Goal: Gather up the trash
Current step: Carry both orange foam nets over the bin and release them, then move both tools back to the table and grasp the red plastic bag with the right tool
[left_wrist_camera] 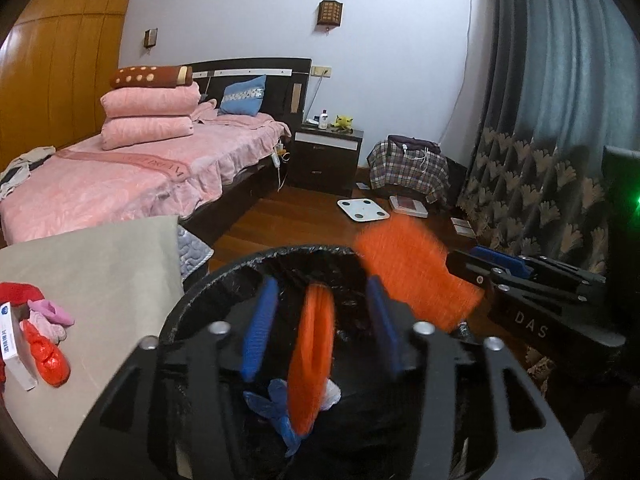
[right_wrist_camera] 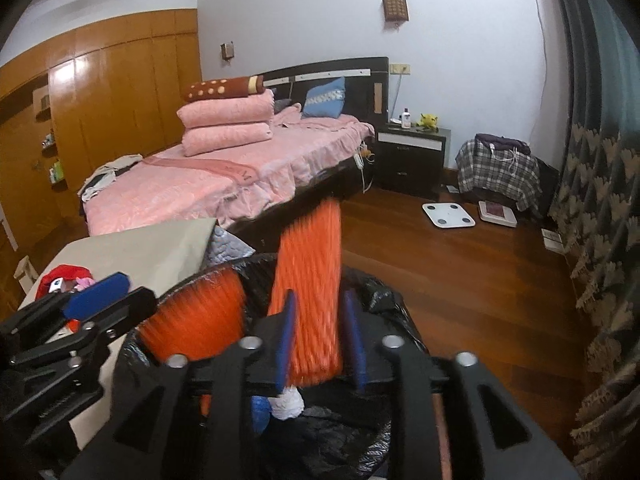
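At the far left we see the beige-topped bench (left_wrist_camera: 100,264), which carries a crumpled red plastic bag (left_wrist_camera: 46,354), a pink wad (left_wrist_camera: 52,312) and a flat white box (left_wrist_camera: 14,348) near its left edge. Just beside the bench, to the right, stands the round bin lined with a black plastic bag (left_wrist_camera: 192,300); a crumpled blue scrap (left_wrist_camera: 276,404) and a white wad (right_wrist_camera: 286,404) lie inside it.

Above the bin mouth we find the left gripper (left_wrist_camera: 320,336). Its blue-padded fingers (left_wrist_camera: 260,332) are spread apart, and an orange ribbed foam-net sleeve (left_wrist_camera: 312,356) sits edge-on in the gap between them, blurred. We see clearance on both sides of the sleeve, so the fingers are released.

Further right we find the right gripper (right_wrist_camera: 318,344), also over the bin. A second orange ribbed foam-net sleeve (right_wrist_camera: 308,292) stands upright between its blue fingers (right_wrist_camera: 286,340), blurred, with the pads parted around it. We read these fingers as released too.

Behind, we see the bed with pink bedding (left_wrist_camera: 132,184) and the wooden floor (right_wrist_camera: 460,280).
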